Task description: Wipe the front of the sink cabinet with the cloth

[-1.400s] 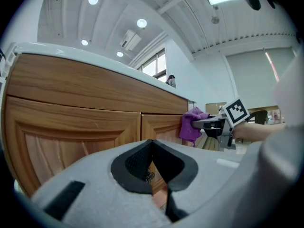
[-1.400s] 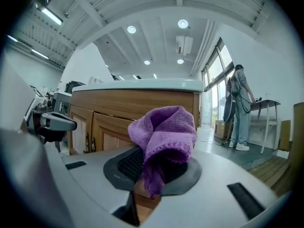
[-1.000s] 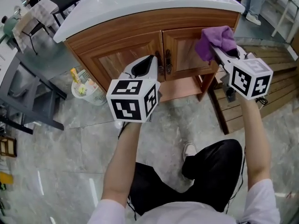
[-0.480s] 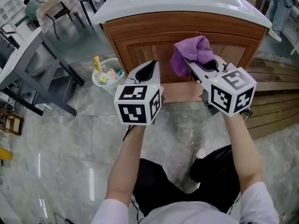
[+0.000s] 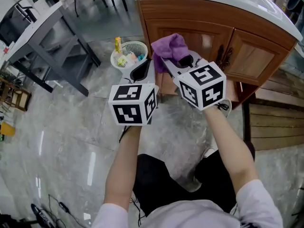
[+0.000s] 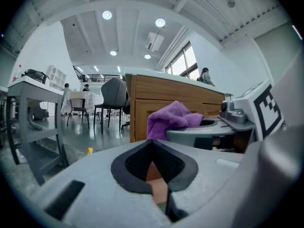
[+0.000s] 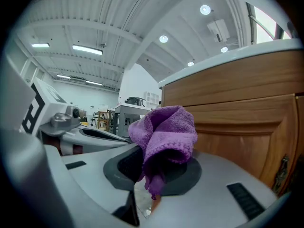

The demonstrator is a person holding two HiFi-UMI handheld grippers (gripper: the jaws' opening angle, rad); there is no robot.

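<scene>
The wooden sink cabinet (image 5: 204, 30) with a white basin top fills the upper right of the head view. A purple cloth (image 5: 168, 48) is bunched in my right gripper (image 5: 171, 57), which is shut on it at the left end of the cabinet front. Whether cloth and wood touch cannot be told. In the right gripper view the cloth (image 7: 164, 136) rises out of the right gripper (image 7: 154, 177), beside the panelled door (image 7: 247, 127). My left gripper (image 5: 141, 70) hangs just left of it, shut and empty. The left gripper (image 6: 153, 147) looks toward the cloth (image 6: 172, 119) and cabinet (image 6: 142, 106).
A white basket (image 5: 129, 54) of bottles stands on the floor left of the cabinet. A grey table (image 5: 45, 34) is further left. Dark door handles (image 5: 228, 56) sit mid-cabinet. Wooden decking (image 5: 278, 122) lies to the right. The person's legs are below.
The right gripper has carried the cloth leftward across the cabinet front, from the right door to the left end. The head view has swung left with it. The left gripper keeps its place beside it.
</scene>
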